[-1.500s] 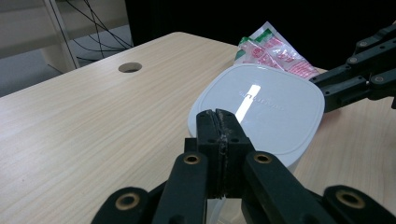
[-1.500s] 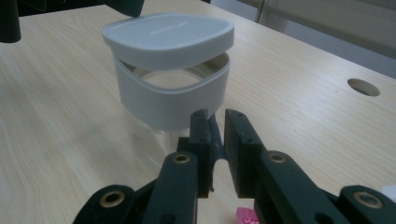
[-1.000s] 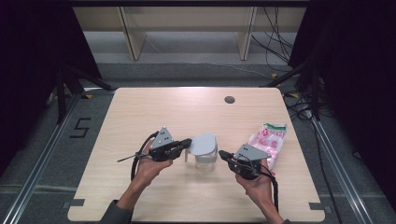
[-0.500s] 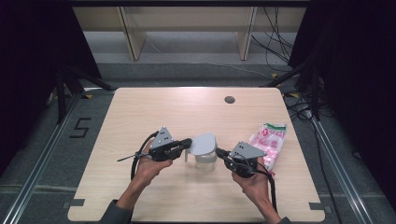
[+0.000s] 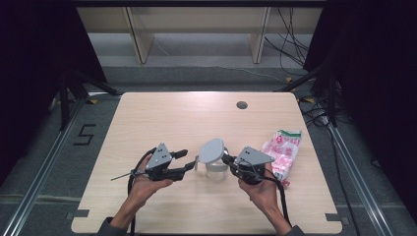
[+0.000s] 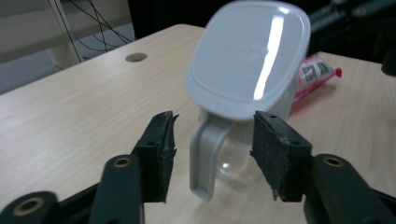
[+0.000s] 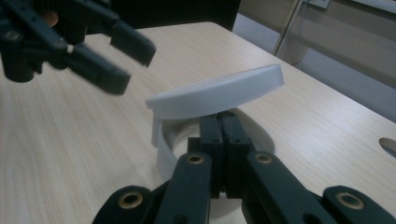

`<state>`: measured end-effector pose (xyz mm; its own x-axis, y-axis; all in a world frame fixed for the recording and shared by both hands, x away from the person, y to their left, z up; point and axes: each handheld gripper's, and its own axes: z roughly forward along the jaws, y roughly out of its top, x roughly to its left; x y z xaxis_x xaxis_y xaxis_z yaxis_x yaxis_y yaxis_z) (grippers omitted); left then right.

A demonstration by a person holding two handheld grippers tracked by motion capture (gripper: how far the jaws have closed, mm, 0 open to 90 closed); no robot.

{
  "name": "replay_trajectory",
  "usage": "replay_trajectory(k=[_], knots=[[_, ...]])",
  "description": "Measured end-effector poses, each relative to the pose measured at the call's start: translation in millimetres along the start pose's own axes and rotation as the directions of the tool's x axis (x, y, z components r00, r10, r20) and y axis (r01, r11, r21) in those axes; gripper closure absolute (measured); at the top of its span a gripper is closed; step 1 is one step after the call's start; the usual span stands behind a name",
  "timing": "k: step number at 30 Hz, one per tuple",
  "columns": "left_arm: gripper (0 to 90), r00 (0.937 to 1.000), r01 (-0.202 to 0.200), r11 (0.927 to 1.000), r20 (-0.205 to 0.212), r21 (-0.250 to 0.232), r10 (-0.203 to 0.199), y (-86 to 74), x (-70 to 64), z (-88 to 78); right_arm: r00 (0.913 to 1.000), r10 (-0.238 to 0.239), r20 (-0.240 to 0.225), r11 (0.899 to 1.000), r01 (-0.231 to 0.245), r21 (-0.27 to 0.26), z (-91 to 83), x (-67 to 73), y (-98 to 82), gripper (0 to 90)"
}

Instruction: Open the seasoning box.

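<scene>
Change: your left gripper has let go of the jug; its jaws have just been opening and it has backed off a little.
High view: jug stands mid-table between both grippers, lid tilted up; pink packet lies to its right.
Left gripper view: jaws apart, handle between them, untouched.
Right gripper view: right gripper pinched together at the jug's rim under the lid; you likely steady it there.

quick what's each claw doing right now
Left claw: open, jaws just opened, either side of the container handle, not pressing it.
Right claw: shut at the container rim, under its lid.
</scene>
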<state>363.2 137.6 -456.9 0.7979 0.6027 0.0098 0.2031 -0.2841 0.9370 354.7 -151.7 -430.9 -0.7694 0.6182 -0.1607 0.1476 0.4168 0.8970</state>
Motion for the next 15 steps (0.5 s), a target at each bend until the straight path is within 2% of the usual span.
replay_trajectory(k=[3,5,6,7,10,11,15], knots=[[43.3,0.9998,0.013,0.9997,-0.015,0.02,-0.013,-12.8,0.8,-5.9,1.0,-0.001,0.002,1.0,0.001,-0.008,3.1,2.8,3.7,90.0],[42.1,0.9983,0.046,0.9989,-0.036,0.008,-0.046,-21.6,1.1,-7.6,0.9998,-0.015,-0.01,1.0,0.015,-0.013,4.9,4.7,7.1,90.0],[42.0,0.998,0.049,0.9987,-0.04,0.017,-0.048,-24.3,0.6,-8.3,1.0,0.0,-0.004,1.0,-0.001,-0.019,5.4,7.1,8.3,90.0],[41.9,0.9978,0.052,0.9984,-0.041,0.02,-0.052,-28.1,-0.5,-9.1,0.9997,-0.011,-0.022,1.0,0.011,-0.014,5.8,7.0,10.2,90.0],[38.8,0.9961,0.077,0.9969,-0.046,0.015,-0.076,-33.4,-1.3,-10.1,0.9992,-0.034,-0.023,0.999,0.033,-0.021,10.4,11.3,14.2,90.0],[37.7,0.9958,0.074,0.997,-0.055,0.023,-0.073,-34.5,-1.5,-10.7,0.9993,-0.026,-0.026,1.0,0.025,-0.017,11.9,13.4,15.1,90.0],[37.2,0.9961,0.078,0.9967,-0.042,0.022,-0.077,-38.8,-4.5,-10.0,0.9982,-0.047,-0.039,0.999,0.046,-0.014,16.6,18.1,18.9,90.0]])
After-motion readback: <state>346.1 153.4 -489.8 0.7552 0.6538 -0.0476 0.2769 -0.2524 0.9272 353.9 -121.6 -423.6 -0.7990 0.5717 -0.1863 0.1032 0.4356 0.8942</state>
